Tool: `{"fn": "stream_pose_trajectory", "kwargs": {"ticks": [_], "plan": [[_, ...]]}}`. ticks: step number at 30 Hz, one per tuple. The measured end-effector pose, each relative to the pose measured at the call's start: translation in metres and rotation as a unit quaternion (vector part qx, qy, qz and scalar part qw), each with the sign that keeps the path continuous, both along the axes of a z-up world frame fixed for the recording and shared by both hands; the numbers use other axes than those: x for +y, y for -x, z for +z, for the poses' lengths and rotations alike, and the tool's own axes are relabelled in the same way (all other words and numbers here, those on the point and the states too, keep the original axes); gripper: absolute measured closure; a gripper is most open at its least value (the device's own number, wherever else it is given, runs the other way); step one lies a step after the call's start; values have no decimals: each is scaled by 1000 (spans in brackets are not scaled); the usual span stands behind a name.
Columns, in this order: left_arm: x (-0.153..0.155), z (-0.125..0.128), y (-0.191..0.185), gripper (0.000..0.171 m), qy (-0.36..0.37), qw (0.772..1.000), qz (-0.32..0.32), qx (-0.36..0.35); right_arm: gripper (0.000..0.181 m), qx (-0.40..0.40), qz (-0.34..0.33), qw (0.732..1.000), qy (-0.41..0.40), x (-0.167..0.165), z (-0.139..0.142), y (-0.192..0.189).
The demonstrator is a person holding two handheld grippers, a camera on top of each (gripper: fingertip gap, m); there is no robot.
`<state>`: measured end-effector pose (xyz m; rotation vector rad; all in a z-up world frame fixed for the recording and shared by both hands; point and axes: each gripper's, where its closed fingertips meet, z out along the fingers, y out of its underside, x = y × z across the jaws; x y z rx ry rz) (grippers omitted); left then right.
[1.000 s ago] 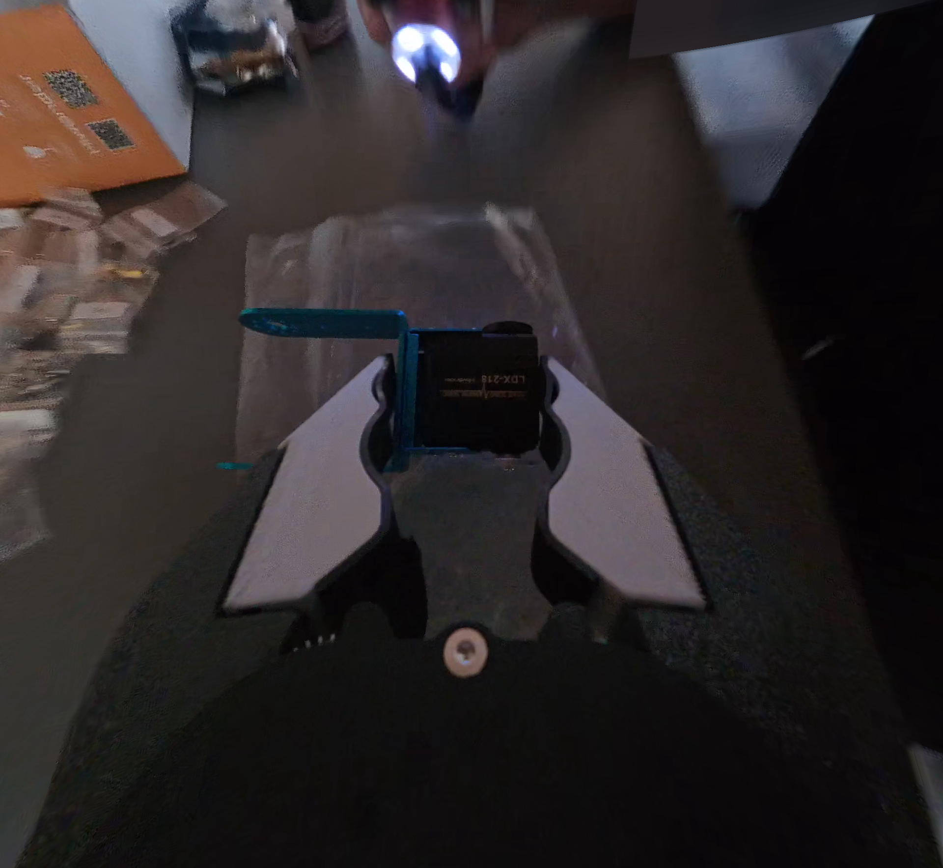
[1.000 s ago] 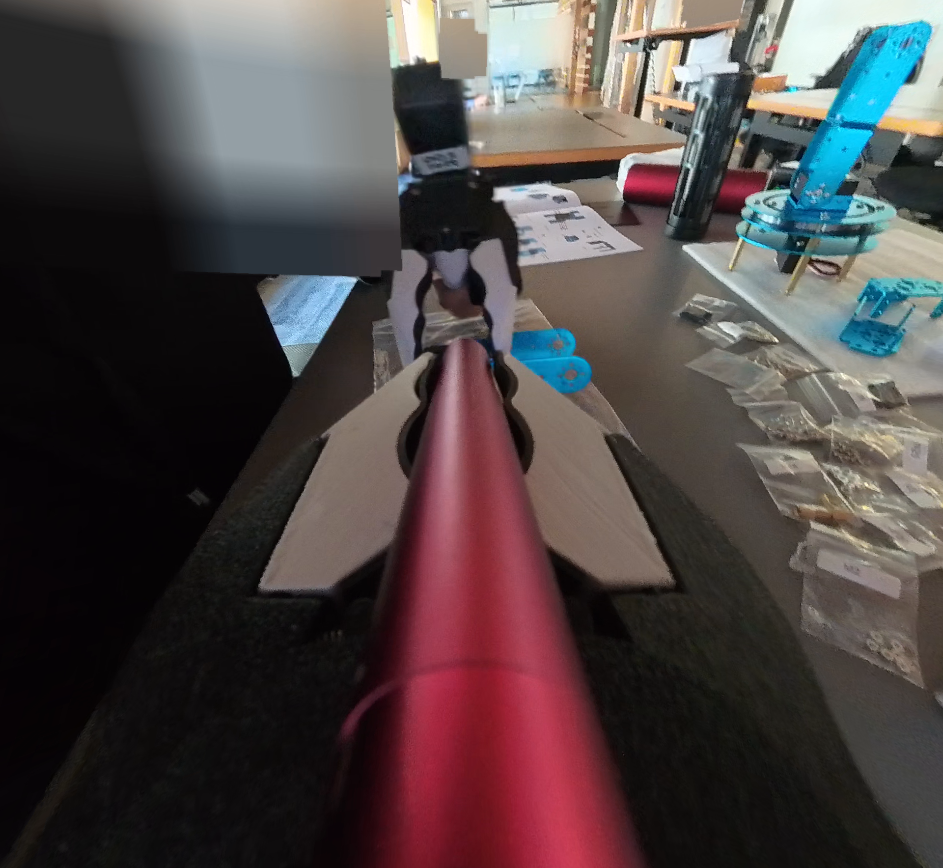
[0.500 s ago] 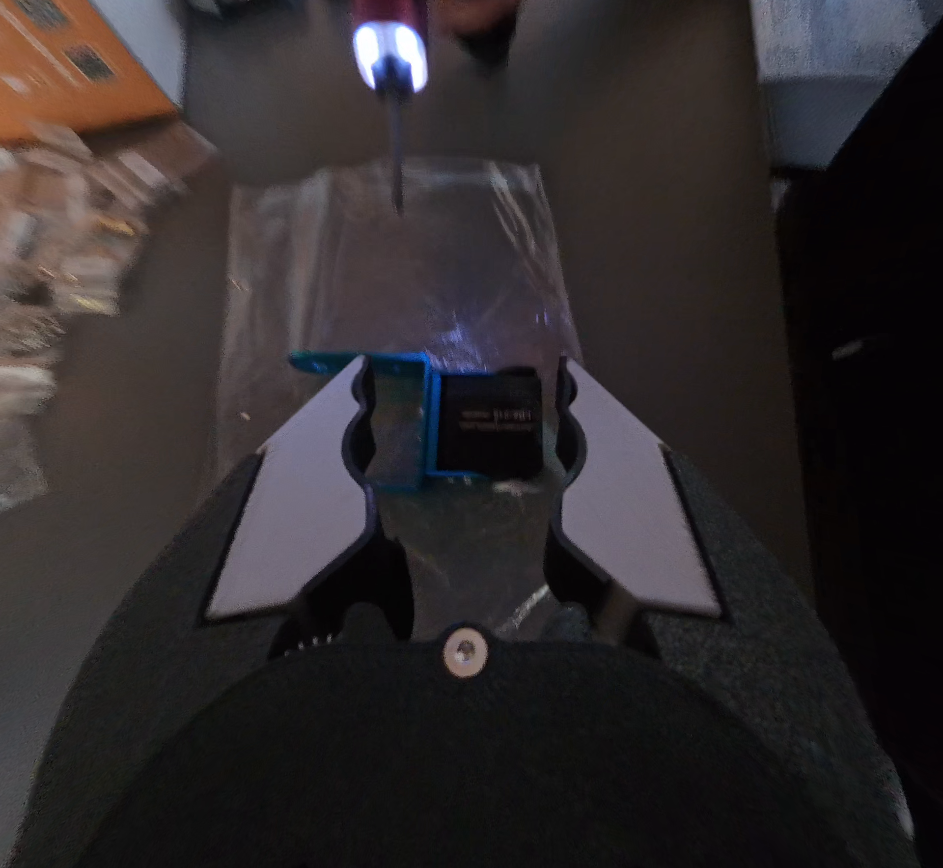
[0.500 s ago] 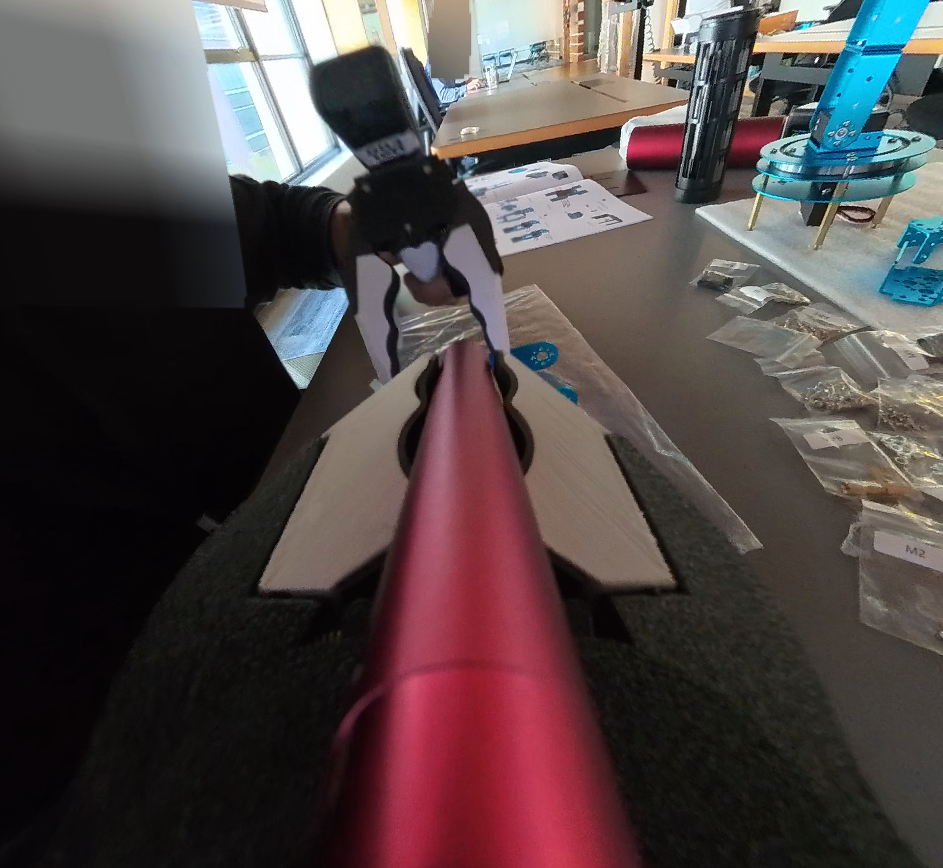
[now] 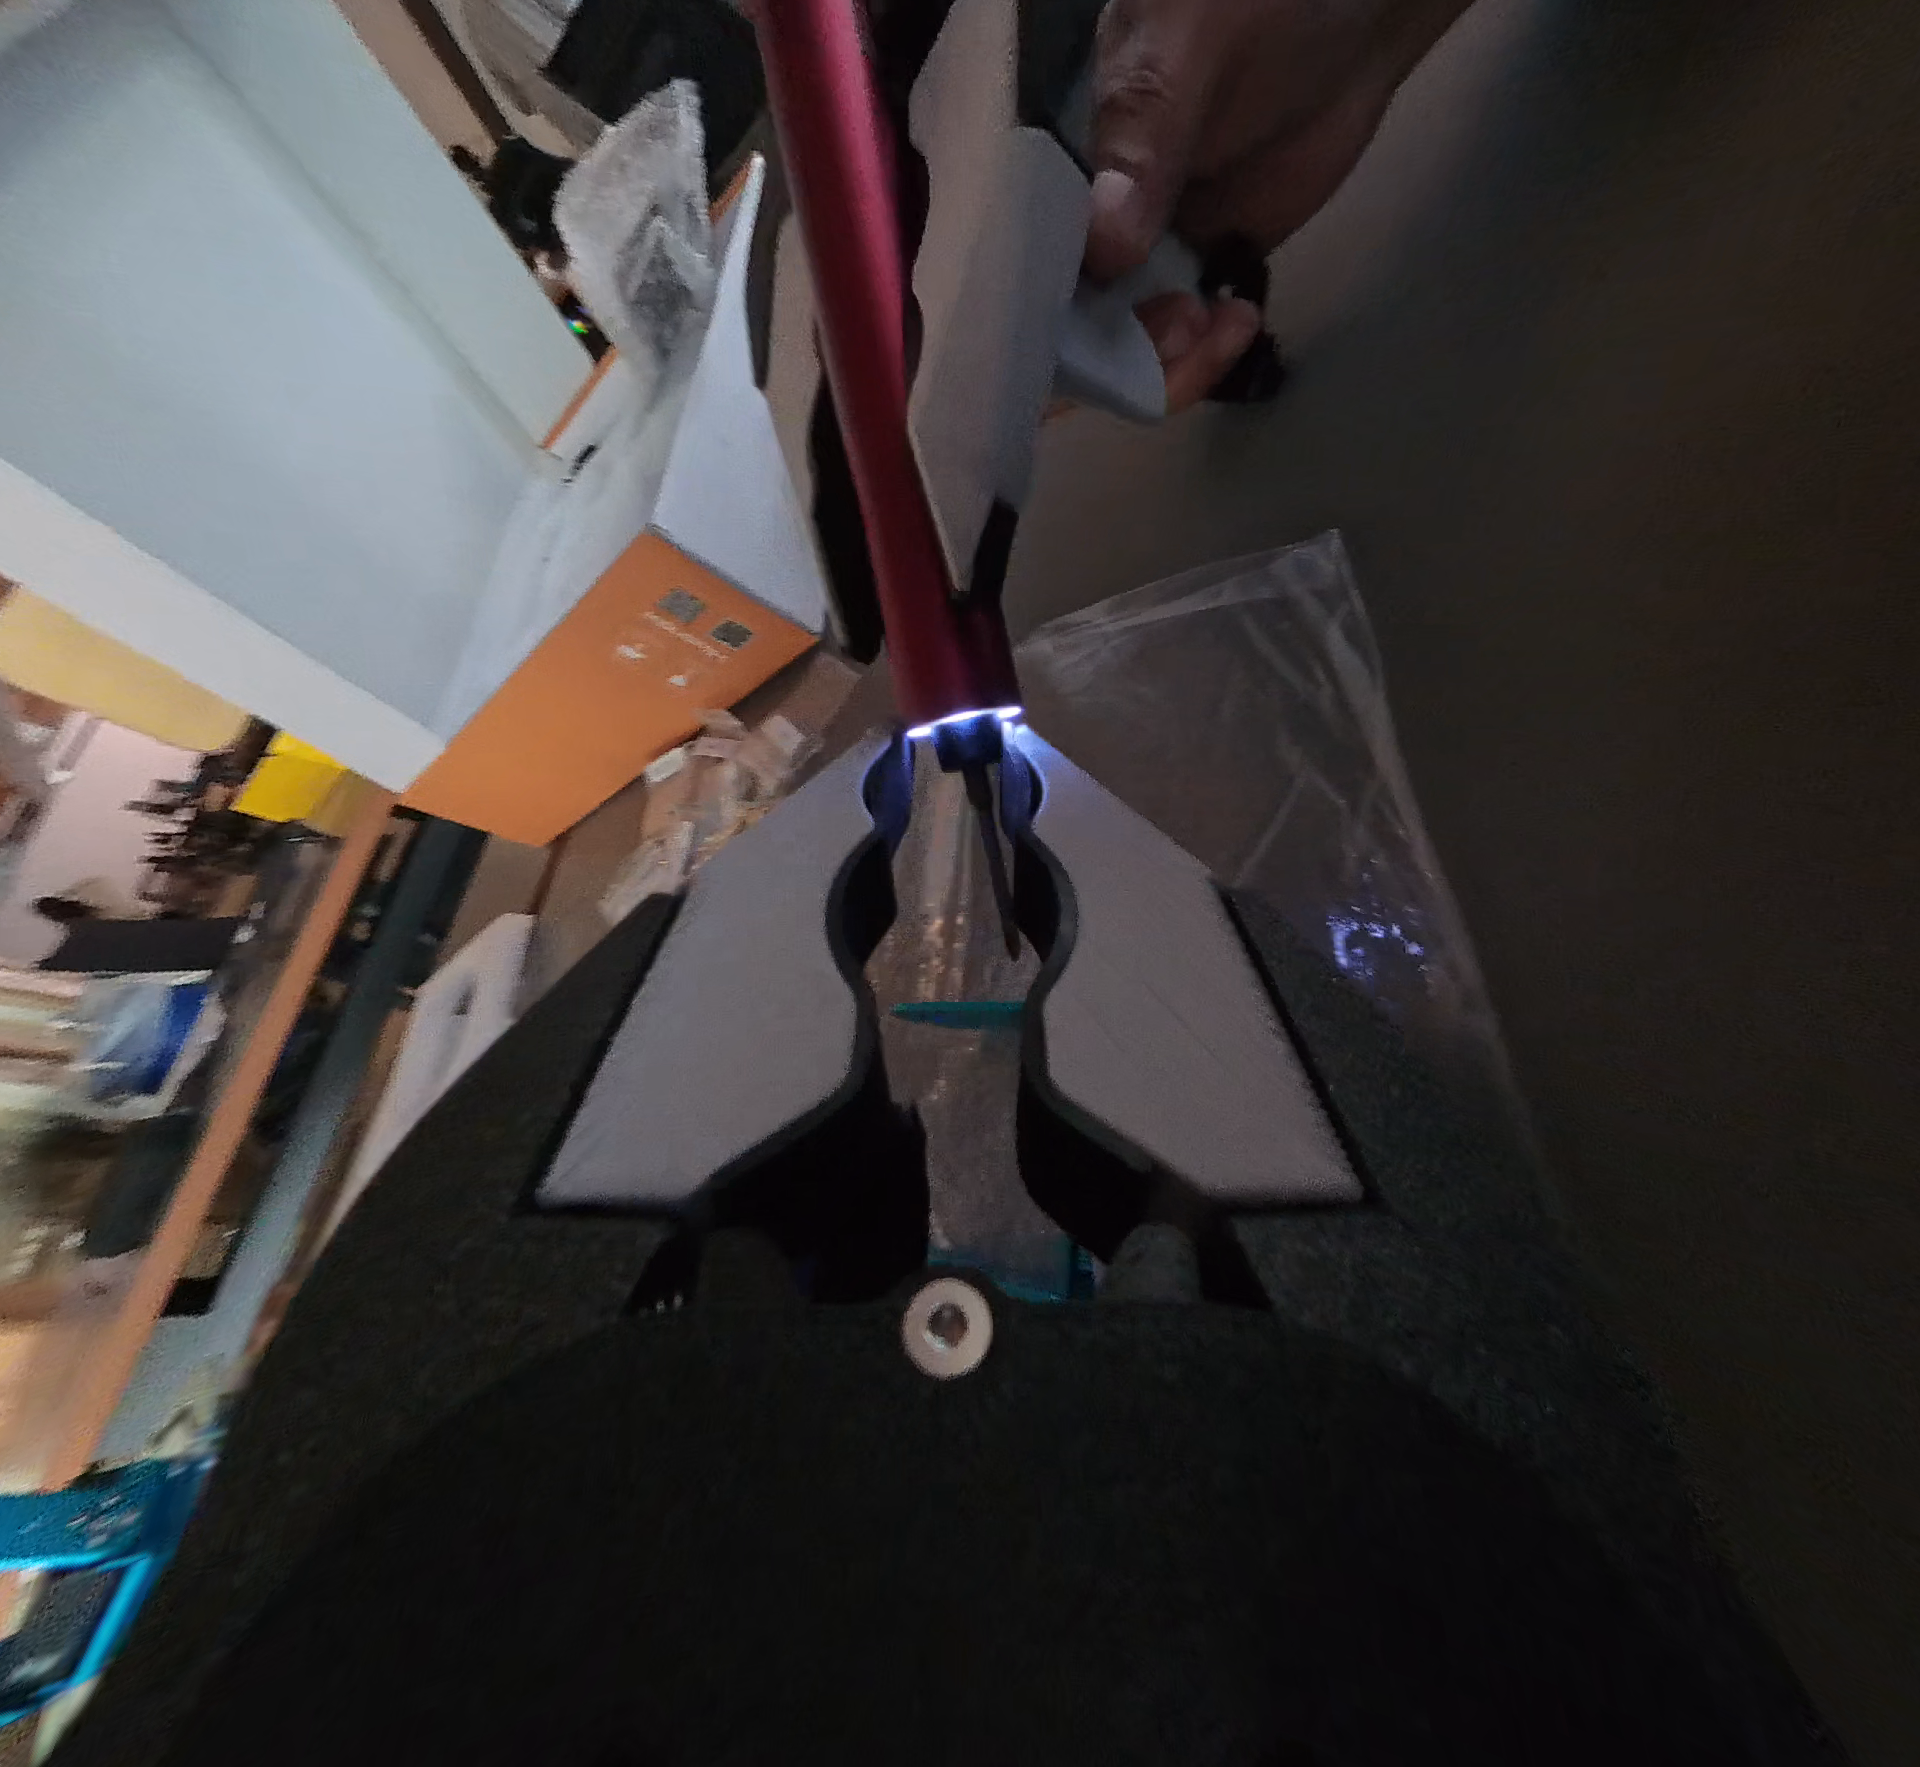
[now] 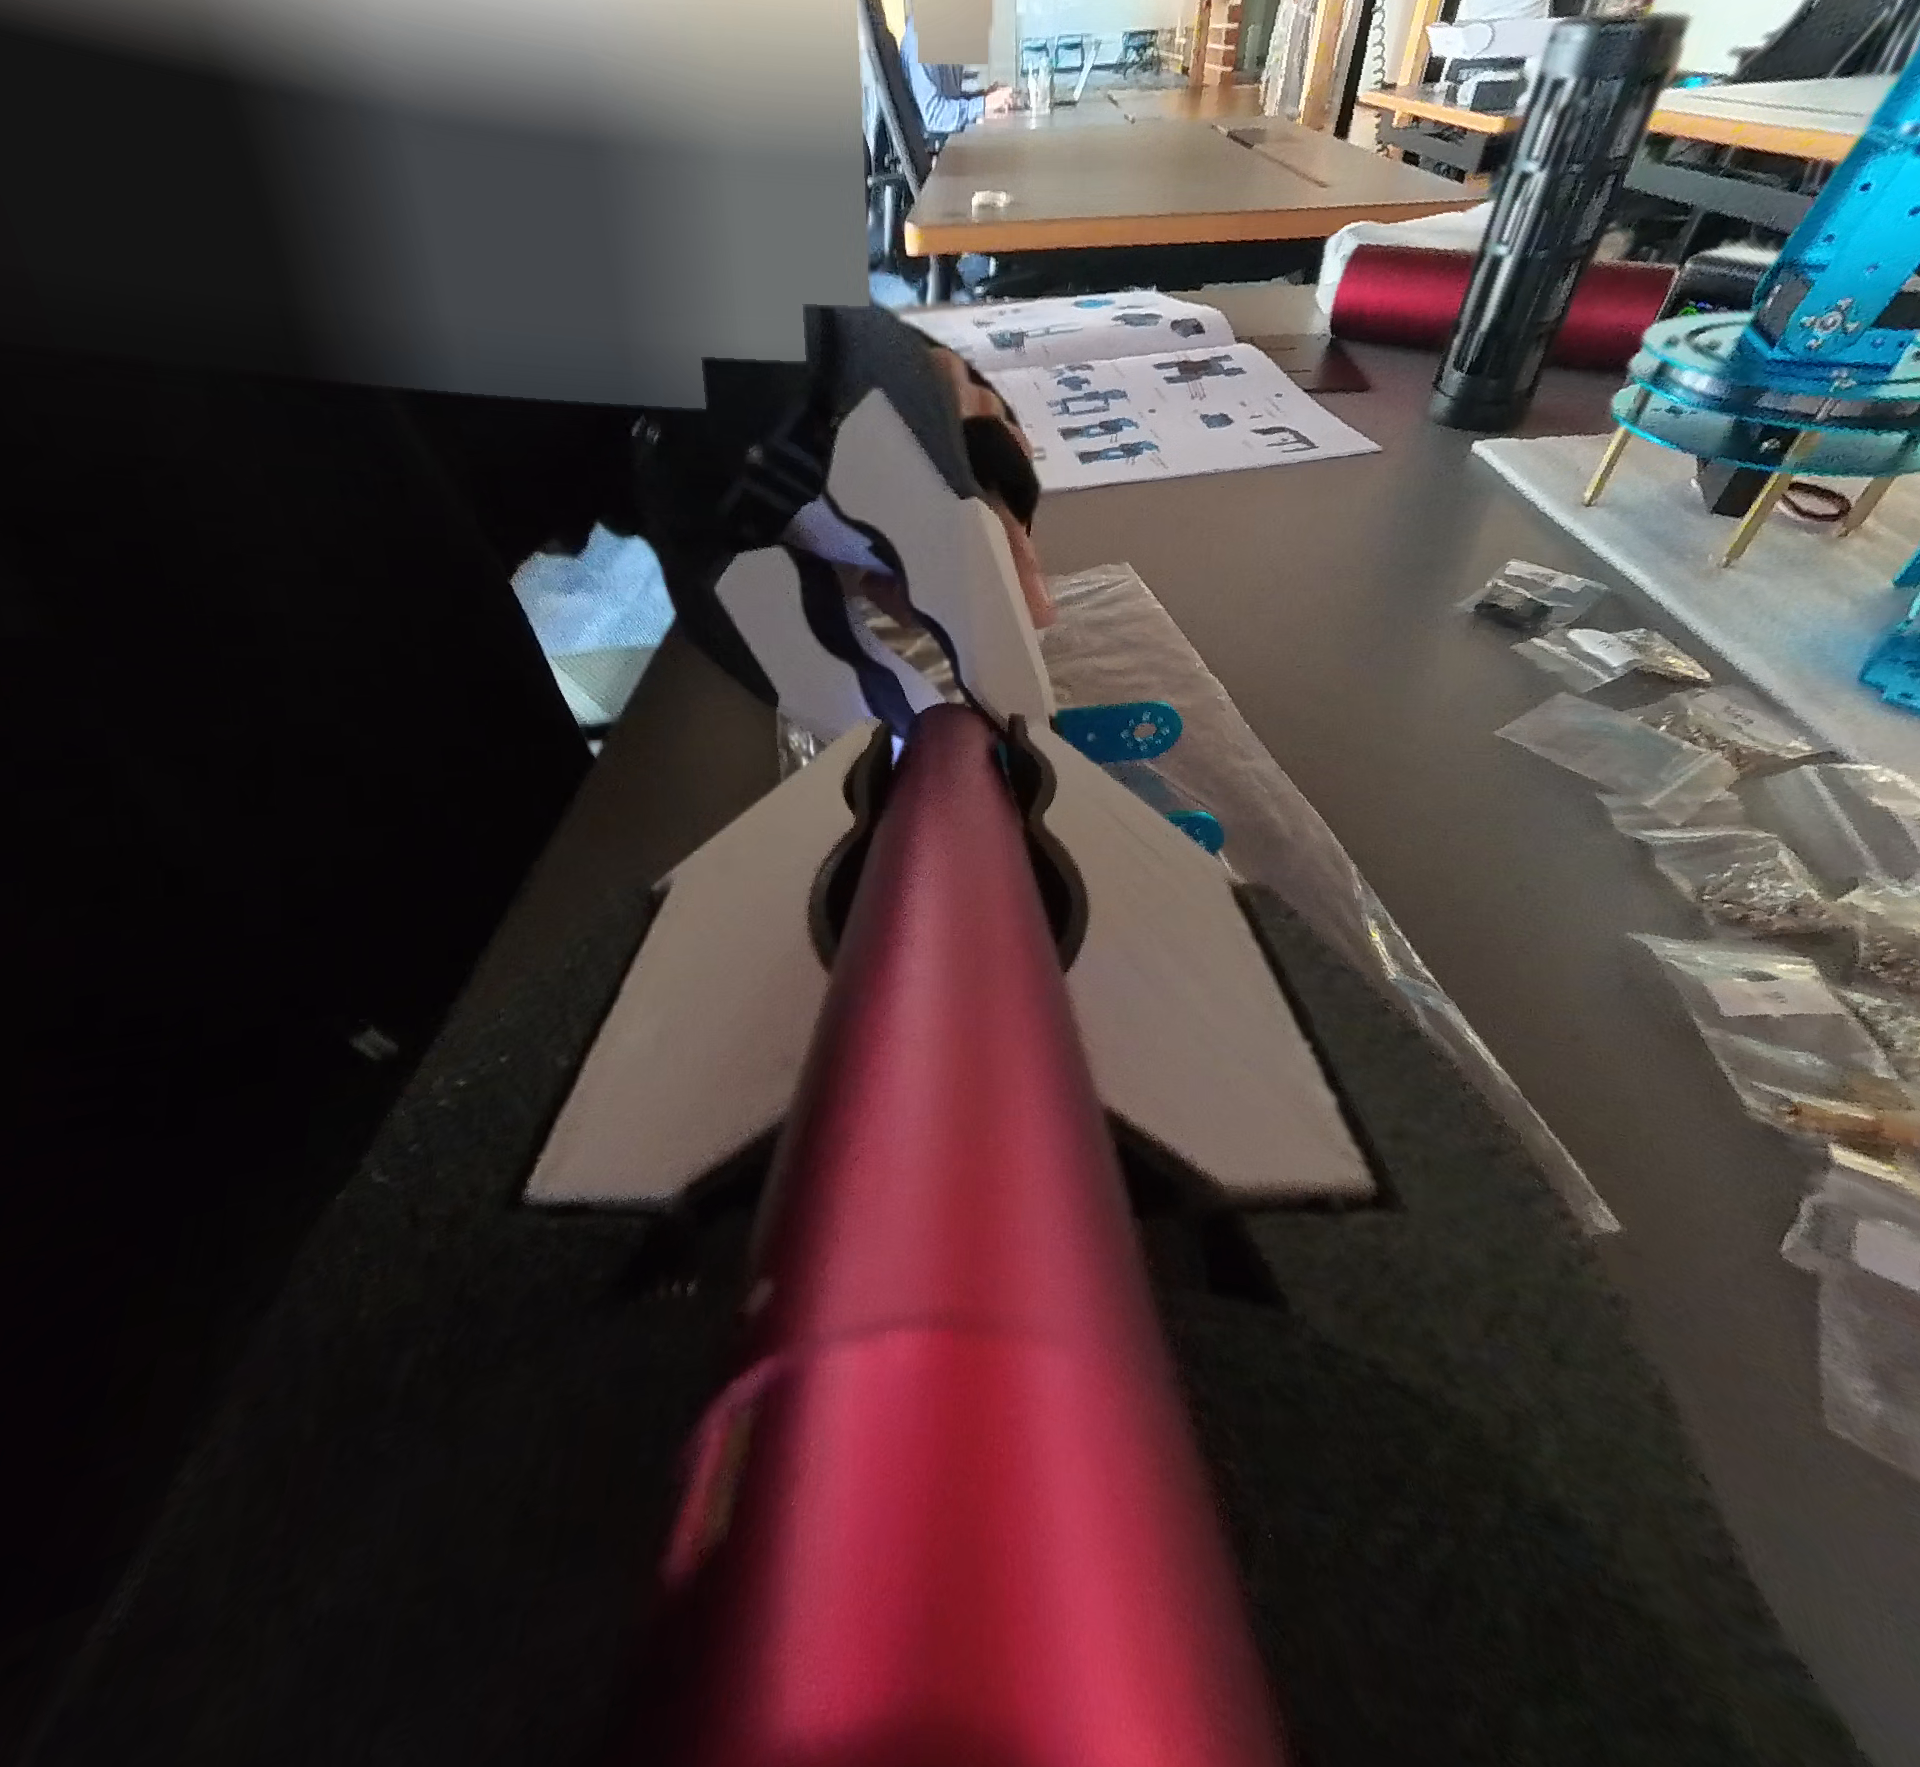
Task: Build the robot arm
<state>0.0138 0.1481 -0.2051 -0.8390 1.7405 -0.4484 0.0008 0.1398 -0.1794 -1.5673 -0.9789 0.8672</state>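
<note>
My right gripper [image 6: 951, 741] is shut on a red screwdriver [image 6: 966, 1198] that runs forward along its fingers. In the left wrist view the screwdriver [image 5: 852, 263] comes down from above with its tip ring lit, between the right gripper's white fingers [image 5: 987, 263]. Its dark bit [image 5: 992, 876] stands between the pads of my left gripper [image 5: 958, 772], whose jaws are close together around it. I cannot tell whether the pads press on it. A blue bracket [image 6: 1122, 735] lies on a clear plastic bag [image 6: 1195, 657] just beyond; an edge of the bracket [image 5: 956, 1011] shows between the left fingers.
Several small bags of parts [image 6: 1714, 834] lie to the right on the dark table [image 6: 1351, 574]. An open manual [image 6: 1143, 398], a black cylinder [image 6: 1548, 211], a red roll [image 6: 1403, 304] and a blue arm on a round base [image 6: 1787, 367] stand farther back. An orange and white box [image 5: 582, 689] is on the left. My two grippers' fingertips are within a few centimetres of each other. The blue bracket [image 6: 1122, 735] is about 12 cm from both grippers' fingertips.
My left gripper opened off the black servo and blue bracket, tilted up and away, and its jaws closed to a narrow gap around the screwdriver's bit. The right gripper kept hold of the screwdriver.
</note>
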Motion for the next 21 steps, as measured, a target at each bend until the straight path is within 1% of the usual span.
{"fn": "stream_pose_trajectory", "kwargs": {"ticks": [3, 7, 10, 12, 18, 21], "plan": [[-3, -8, 1, 158, 14, 1000, -17, 11, 160, -29, 9, 999, -25, -4, -7, 2], [-6, -15, 5, 158, 31, 998, -35, 28, 159, -44, 24, 998, -22, -6, -14, 4], [-12, -15, 8, 158, 60, 996, -53, 33, 160, -48, 37, 998, -32, -11, -13, 6], [-12, -13, 8, 158, 64, 996, -55, 30, 160, -46, 36, 998, -33, -11, -11, 6], [-12, -7, 7, 156, 27, 999, -41, -3, 160, -55, 31, 997, -51, -12, -8, 5], [-8, 0, 5, 154, -21, 999, -16, -32, 160, -50, 16, 997, -54, -8, -4, 3]]}}
